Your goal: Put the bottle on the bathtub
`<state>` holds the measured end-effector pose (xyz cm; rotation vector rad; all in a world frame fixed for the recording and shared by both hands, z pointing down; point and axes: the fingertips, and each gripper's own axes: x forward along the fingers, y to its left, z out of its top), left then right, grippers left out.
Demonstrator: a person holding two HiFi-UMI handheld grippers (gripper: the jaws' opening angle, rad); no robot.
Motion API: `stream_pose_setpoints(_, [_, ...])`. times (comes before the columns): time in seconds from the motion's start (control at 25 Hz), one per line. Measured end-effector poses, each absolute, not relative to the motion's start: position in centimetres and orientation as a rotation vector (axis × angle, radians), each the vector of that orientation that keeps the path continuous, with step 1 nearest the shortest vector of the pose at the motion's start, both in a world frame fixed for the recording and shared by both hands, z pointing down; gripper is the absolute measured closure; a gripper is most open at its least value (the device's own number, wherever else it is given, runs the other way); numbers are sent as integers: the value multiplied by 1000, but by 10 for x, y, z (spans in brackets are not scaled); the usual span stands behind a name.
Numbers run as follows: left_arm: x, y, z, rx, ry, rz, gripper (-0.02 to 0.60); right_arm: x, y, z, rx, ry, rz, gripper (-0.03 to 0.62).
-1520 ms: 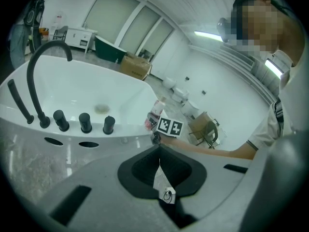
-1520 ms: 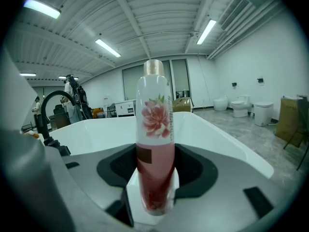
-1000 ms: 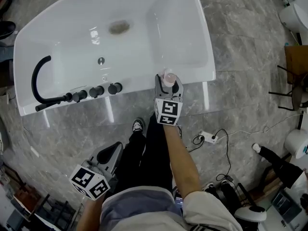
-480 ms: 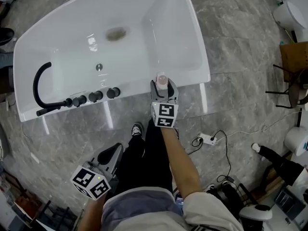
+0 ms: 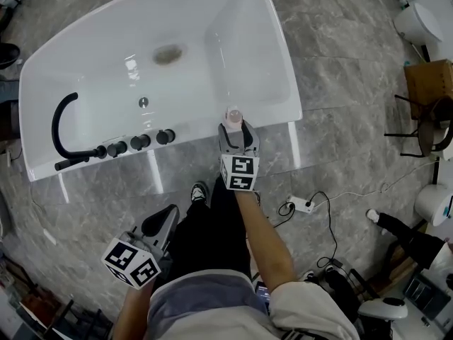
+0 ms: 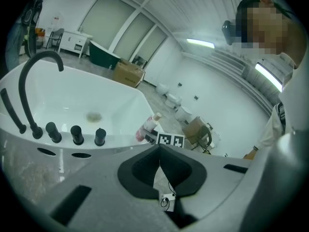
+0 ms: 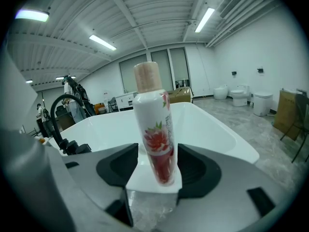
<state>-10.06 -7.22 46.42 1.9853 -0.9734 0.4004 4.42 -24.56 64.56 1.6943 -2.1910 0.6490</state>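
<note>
My right gripper (image 5: pixel 236 129) (image 7: pixel 155 164) is shut on a white bottle (image 5: pixel 233 116) (image 7: pixel 154 124) with a red flower print and a tan cap. The bottle is upright and leans slightly. It is over the near rim of the white bathtub (image 5: pixel 287 83) (image 7: pixel 212 124), close to the right corner; I cannot tell whether it touches the rim. My left gripper (image 5: pixel 161 219) (image 6: pixel 159 154) hangs low beside my leg, shut and holding nothing. The left gripper view also shows the bottle (image 6: pixel 148 125) at the bathtub (image 6: pixel 116 100) edge.
A black curved faucet (image 5: pixel 60 126) (image 6: pixel 29 76) and three black knobs (image 5: pixel 140 141) stand on the tub's near-left rim. A power strip (image 5: pixel 303 204) with its cable lies on the grey floor at the right. Toilets (image 5: pixel 417 20) and a chair (image 5: pixel 425 112) are at the far right.
The view has shifted a little. The right gripper has drifted slightly left along the tub's near rim, with the bottle held in it throughout. The left gripper has barely moved.
</note>
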Motion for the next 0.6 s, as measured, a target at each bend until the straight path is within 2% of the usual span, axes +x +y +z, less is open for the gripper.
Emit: stream_pose_setpoints(0.6, [-86,-82,434,2077,-912,374,574,68,-190,608,1718,-2127,713,370])
